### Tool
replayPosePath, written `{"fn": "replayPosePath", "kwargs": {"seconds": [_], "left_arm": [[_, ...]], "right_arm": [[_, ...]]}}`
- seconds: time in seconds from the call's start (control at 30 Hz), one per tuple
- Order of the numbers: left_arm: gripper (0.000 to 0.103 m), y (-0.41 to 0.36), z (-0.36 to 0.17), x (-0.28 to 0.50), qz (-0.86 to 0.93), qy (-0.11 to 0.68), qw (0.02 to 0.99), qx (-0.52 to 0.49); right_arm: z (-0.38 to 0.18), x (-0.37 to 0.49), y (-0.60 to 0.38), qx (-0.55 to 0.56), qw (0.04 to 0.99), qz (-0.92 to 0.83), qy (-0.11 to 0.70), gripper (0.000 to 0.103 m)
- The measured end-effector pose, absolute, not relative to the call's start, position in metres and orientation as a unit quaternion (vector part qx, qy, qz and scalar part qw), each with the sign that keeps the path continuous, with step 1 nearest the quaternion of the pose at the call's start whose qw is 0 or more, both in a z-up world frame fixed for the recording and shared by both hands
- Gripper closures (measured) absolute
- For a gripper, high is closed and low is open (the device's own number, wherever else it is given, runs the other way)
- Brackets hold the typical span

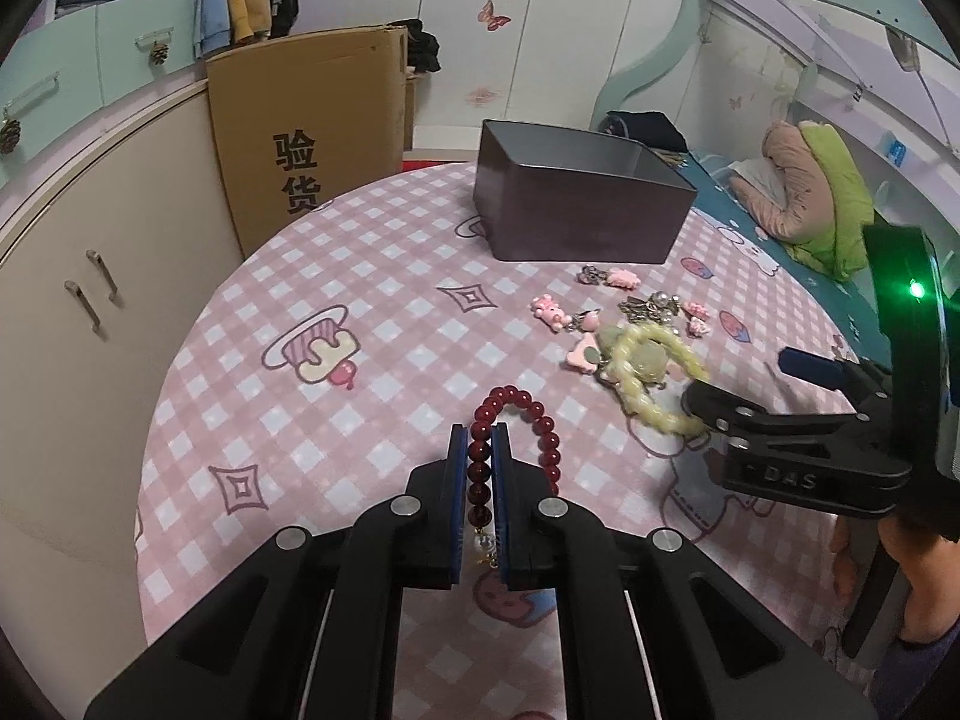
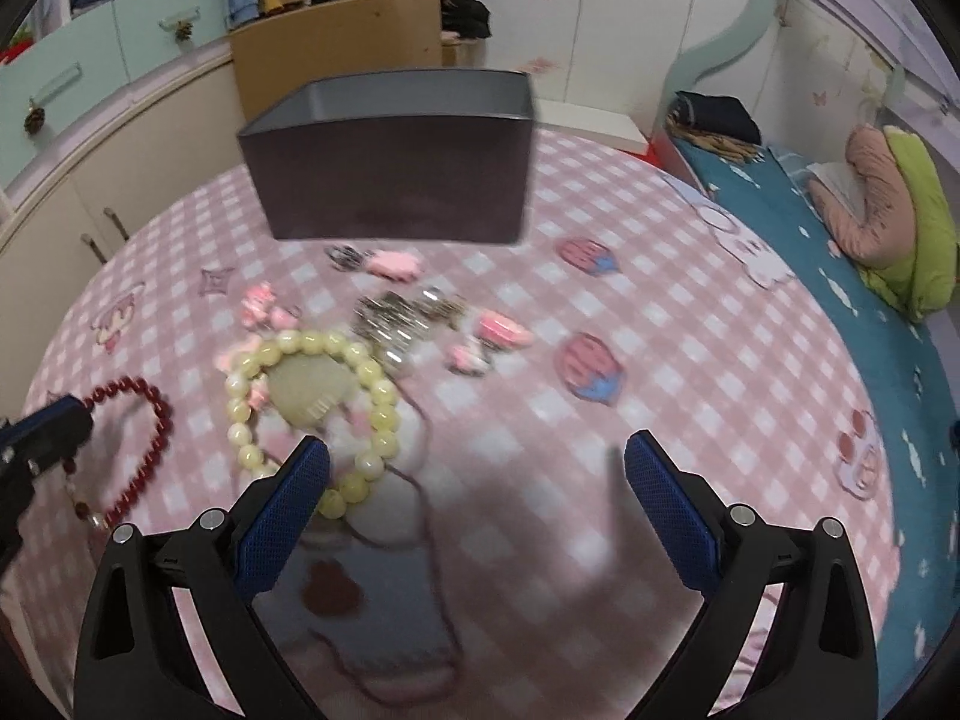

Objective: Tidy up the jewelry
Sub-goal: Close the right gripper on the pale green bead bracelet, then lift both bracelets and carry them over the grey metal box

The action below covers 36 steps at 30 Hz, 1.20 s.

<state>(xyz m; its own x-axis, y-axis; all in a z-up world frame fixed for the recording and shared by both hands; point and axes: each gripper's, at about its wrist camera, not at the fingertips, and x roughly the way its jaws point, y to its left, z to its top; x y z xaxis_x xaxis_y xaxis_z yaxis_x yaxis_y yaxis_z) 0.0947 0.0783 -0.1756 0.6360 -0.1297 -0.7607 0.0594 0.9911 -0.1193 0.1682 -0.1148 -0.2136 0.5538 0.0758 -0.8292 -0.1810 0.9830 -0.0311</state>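
My left gripper (image 1: 480, 429) is shut on a dark red bead bracelet (image 1: 543, 426), whose loop hangs out to the right; it also shows in the right wrist view (image 2: 153, 420). My right gripper (image 2: 477, 450) is open, its left finger next to a pale yellow bead bracelet (image 2: 312, 345) that lies on the pink checked cloth (image 2: 690, 312); the bracelet also shows in the left wrist view (image 1: 645, 360). A dark open box (image 1: 576, 204) stands behind the jewelry, also in the right wrist view (image 2: 396, 180).
Pink charms (image 2: 393, 264) and a heap of silvery pieces (image 2: 408, 318) lie between the yellow bracelet and the box. A cardboard carton (image 1: 312, 132) and cabinets stand at the left. A bed with a green and pink blanket (image 2: 894, 216) lies at the right.
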Motion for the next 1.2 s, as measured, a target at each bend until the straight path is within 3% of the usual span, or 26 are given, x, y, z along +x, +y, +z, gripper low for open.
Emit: {"fn": "replayPosePath", "kwargs": {"seconds": [0.03,0.1,0.17,0.23,0.43,0.53,0.67,1.2], "left_arm": [[0.097,0.078,-0.176,0.095,-0.053,0.423,0.904,-0.042],[0.097,0.078,-0.175,0.095,-0.056,0.422,0.904,-0.044],[0.097,0.076,-0.175,0.095,-0.060,0.421,0.904,-0.045],[0.097,0.074,-0.176,0.097,-0.067,0.421,0.903,-0.047],[0.097,0.066,-0.179,0.101,-0.086,0.427,0.899,-0.053],[0.097,0.067,-0.179,0.102,-0.088,0.424,0.899,-0.059],[0.097,0.062,-0.171,0.100,-0.104,0.414,0.903,-0.059],[0.097,0.044,-0.109,0.112,-0.172,0.358,0.915,-0.066]], "right_arm": [[-0.214,0.166,-0.121,-0.054,0.878,0.071,0.470,0.009],[-0.212,0.161,-0.138,-0.025,0.873,0.083,0.481,0.022],[-0.208,0.159,-0.142,-0.029,0.873,0.087,0.480,0.053],[-0.207,0.160,-0.142,-0.033,0.870,0.095,0.483,0.060],[-0.208,0.169,-0.139,-0.033,0.869,0.114,0.481,0.062],[-0.208,0.169,-0.135,-0.033,0.865,0.138,0.481,0.087],[-0.208,0.165,-0.134,-0.025,0.864,0.149,0.480,0.093],[-0.131,0.158,-0.141,-0.002,0.904,0.180,0.388,0.093]]}}
